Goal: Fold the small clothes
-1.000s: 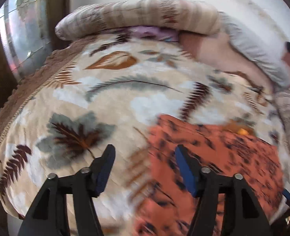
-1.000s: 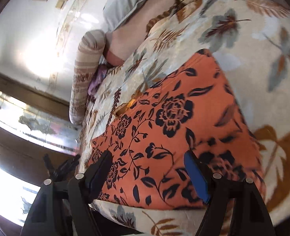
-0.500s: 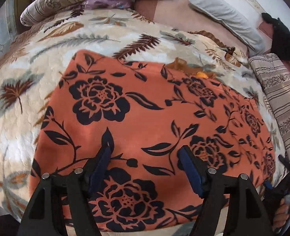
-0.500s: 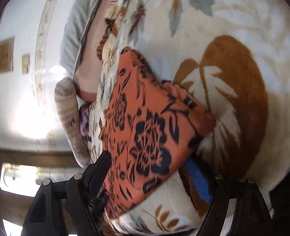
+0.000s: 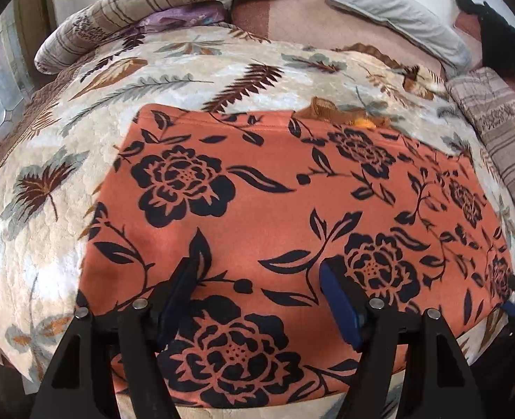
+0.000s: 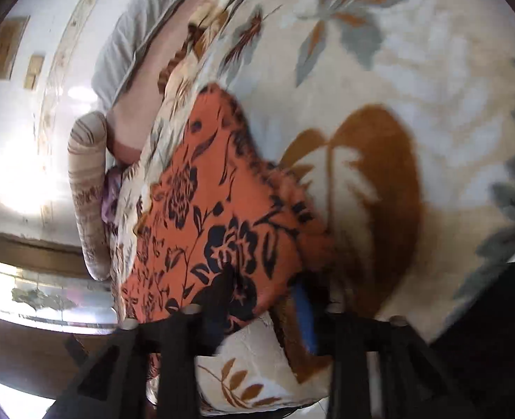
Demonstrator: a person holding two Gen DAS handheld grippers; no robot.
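The right gripper (image 6: 257, 300) is closing its jaws around the near corner of the orange cloth with a black flower print (image 6: 222, 223), which sits between its black finger and blue pad; whether the pads press it yet I cannot tell. The left gripper (image 5: 257, 279) hangs released, jaws wide, just over the near edge of the same cloth (image 5: 278, 209), holding nothing. The cloth lies spread flat on the cream leaf-patterned quilt (image 5: 82, 153) of the bed, with a striped bolster (image 5: 159, 3) and a grey pillow (image 5: 390, 3) beyond. The step in hand looks like taking both near corners for a first fold. Next, the left gripper probably needs to drop to the edge and pinch only the cloth, not the quilt.
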